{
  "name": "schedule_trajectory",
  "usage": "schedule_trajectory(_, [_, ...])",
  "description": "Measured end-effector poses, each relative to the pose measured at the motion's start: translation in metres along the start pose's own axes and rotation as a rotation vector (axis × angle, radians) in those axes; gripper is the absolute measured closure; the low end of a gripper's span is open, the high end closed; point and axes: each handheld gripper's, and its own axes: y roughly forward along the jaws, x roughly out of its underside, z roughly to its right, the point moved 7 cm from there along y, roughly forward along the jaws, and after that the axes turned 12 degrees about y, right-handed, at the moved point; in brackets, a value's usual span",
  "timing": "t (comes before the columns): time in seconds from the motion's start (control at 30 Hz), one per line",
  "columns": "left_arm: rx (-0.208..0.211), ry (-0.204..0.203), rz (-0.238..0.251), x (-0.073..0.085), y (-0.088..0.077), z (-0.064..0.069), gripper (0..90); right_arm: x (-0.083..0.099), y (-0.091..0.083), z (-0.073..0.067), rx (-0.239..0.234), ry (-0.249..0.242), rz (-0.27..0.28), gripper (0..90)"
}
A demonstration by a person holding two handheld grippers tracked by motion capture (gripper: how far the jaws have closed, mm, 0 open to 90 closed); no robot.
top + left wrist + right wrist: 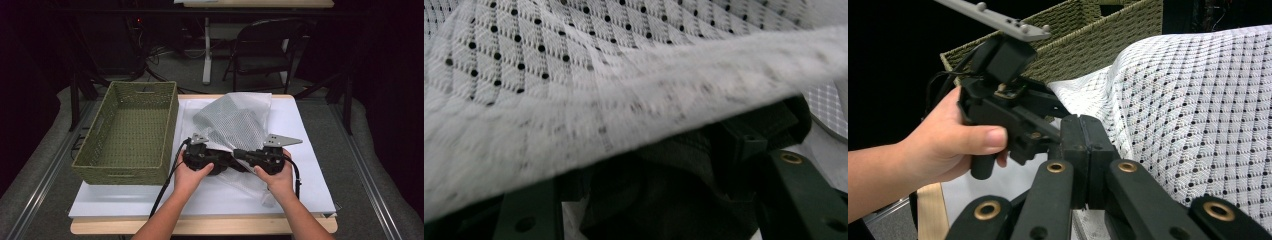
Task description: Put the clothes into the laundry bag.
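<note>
The right tool [1087,145] pinches the white mesh bag's [232,122] near edge, the left tool [220,161] spread just beside it.

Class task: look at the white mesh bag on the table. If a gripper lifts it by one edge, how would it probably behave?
The white mesh bag would probably flop and drape: it already lies in loose folds. It is likely light, being thin, perforated fabric. Its hem sags across the left gripper view, so it may slip from open jaws.

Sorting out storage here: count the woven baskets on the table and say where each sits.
1. A green woven basket stands on the table's left side, left of the white mesh bag. Nothing visible suggests another, though the bag could hide small things.
</note>
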Motion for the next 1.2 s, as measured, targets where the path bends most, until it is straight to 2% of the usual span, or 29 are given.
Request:
schedule_trajectory(0.27, [0.017,0.004,-0.013,0.010,0.000,0.007,37.8,0.001,0.000,0.000,0.002,0.005,-0.005,90.0])
schedule_trajectory(0.33, [0.018,0.018,-0.027,0.014,0.001,0.009,37.3,0.001,0.000,0.000,0.002,0.004,-0.004,90.0])
schedule_trajectory(0.57, [-0.015,0.036,-0.058,0.022,0.004,0.009,36.4,0.002,0.000,-0.001,0.002,0.002,-0.008,90.0])
schedule_trajectory(0.87, [-0.001,-0.002,-0.094,0.029,0.019,0.008,35.7,0.003,0.001,-0.001,0.001,-0.005,-0.010,90.0])
schedule_trajectory(1.0, [-0.013,0.015,-0.115,0.032,0.025,0.009,38.8,0.003,0.001,-0.001,0.001,-0.005,-0.014,90.0])
schedule_trajectory(1.1, [-0.030,0.032,-0.125,0.034,0.027,0.009,44.8,0.004,0.001,-0.001,-0.001,-0.004,-0.018,90.0])
schedule_trajectory(1.2, [-0.054,0.071,-0.135,0.035,0.027,0.009,52.6,0.005,0.002,-0.001,0.001,0.001,-0.018,90.0])
